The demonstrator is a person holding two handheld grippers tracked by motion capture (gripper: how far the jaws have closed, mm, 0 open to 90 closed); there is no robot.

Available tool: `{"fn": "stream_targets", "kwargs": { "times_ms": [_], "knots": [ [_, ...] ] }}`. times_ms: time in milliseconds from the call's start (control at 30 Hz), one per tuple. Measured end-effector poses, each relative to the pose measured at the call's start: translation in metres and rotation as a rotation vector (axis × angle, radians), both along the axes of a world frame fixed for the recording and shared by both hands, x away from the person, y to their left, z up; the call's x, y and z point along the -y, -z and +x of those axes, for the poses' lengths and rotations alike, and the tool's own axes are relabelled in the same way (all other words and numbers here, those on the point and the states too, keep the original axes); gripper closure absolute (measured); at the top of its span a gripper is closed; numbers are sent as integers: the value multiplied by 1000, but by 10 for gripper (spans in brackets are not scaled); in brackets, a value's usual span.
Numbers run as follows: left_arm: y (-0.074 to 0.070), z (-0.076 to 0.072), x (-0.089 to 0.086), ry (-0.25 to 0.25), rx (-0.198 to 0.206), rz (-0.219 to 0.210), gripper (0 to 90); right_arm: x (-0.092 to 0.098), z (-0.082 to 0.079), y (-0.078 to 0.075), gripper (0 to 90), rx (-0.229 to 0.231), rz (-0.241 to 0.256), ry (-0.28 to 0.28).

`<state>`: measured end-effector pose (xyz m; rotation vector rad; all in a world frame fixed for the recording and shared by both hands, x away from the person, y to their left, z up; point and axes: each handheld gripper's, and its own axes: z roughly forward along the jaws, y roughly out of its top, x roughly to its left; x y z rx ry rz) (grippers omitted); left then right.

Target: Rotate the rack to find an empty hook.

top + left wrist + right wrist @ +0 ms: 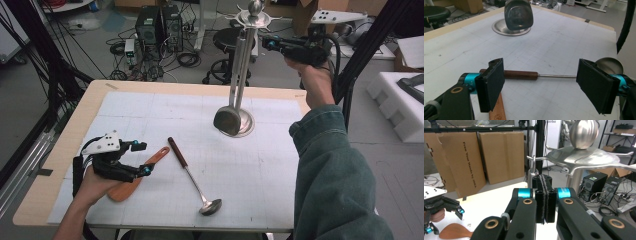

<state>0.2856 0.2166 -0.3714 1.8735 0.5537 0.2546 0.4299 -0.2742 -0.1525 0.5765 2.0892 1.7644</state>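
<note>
A: How far along is the hanging job, would you judge?

B: About a third done. One utensil, the dark spoon (228, 120), already hangs from a hook of the steel rack (254, 19), its bowl down near the rack's round base (248, 123).

A: And the right gripper (268, 44)?

B: It is up at the top of the rack. In the right gripper view its jaws stand pressed together, with the hook (534, 158) and the top of the hung handle just beyond the tips. Whether anything thin is pinched between the pads I cannot tell; they look simply closed.

A: What is left?

B: Two pieces lie flat on the tabletop (65, 145). The wooden spatula (136, 176) lies directly under the left gripper (142, 158), its handle passing beneath the jaws. The ladle (195, 180) lies just ahead of that gripper, crosswise to it; in the left gripper view its brown handle (520, 74) and thin steel shaft run across the gap between the jaws, and its bowl (610, 65) sits behind the far jaw.

A: So is the left gripper holding anything?

B: No. Its jaws are spread wide and grip nothing, hovering low over the tabletop. I'd say the ladle or the spatula is the next pick, then the other.
</note>
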Motion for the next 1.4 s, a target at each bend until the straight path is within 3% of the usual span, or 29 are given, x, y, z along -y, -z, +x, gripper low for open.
{"fn": "stream_targets", "kwargs": {
  "times_ms": [300, 767, 1400],
  "knots": [
    [0, 0, 0, 3, -1, 2, 231, 14, 4, 0, 900, 3, 32, 15],
    [0, 0, 0, 3, -3, 0, 232, 21, 10, -1, 900, 7, 36, 43],
    [0, 0, -1, 0, 1, -2, 232, 11, 8, -5, 900, 16, 8, 32]
  ]
}}
